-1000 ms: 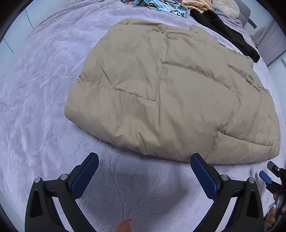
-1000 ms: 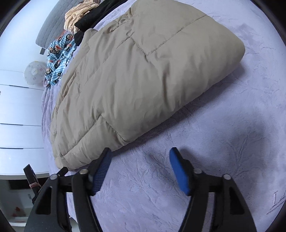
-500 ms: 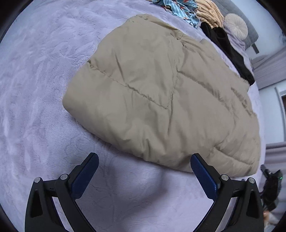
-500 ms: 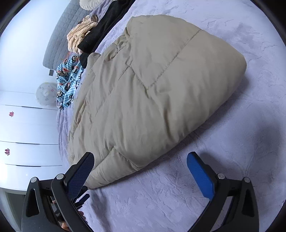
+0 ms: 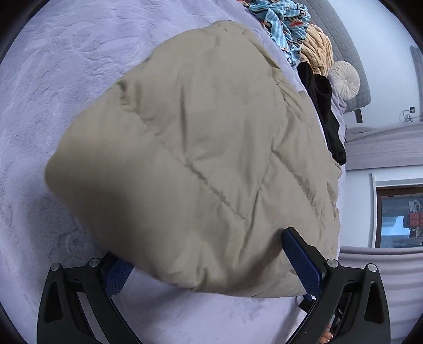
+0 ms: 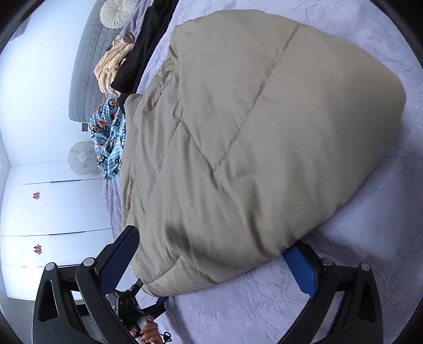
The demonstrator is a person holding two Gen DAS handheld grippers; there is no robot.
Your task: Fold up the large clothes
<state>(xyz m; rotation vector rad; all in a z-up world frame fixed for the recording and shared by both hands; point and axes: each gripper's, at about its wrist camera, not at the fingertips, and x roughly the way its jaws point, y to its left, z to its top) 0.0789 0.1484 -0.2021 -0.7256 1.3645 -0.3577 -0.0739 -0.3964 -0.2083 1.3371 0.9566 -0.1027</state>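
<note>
A folded beige quilted puffer jacket [image 5: 201, 148] lies on the lilac bed cover [image 5: 53, 79]; it fills the right wrist view too [image 6: 251, 137]. My left gripper [image 5: 208, 267] is open, its blue-padded jaws straddling the jacket's near edge; the left pad is partly hidden under the fabric. My right gripper [image 6: 214, 262] is open, jaws wide on either side of the jacket's near corner, with fabric bulging between them. Neither is closed on the cloth.
A blue cartoon-print garment [image 5: 280, 23], a tan knit [image 5: 317, 50] and a black garment [image 5: 325, 111] lie at the bed's far side by a round cushion [image 5: 345, 79] and grey headboard [image 6: 84, 66]. White wardrobe doors [image 6: 53, 211] stand left. My other hand's gripper [image 6: 132, 304] shows low.
Both grippers moved forward to the jacket's near edge, so the fabric now sits between the open jaws. The right gripper's jaws opened wider over the second.
</note>
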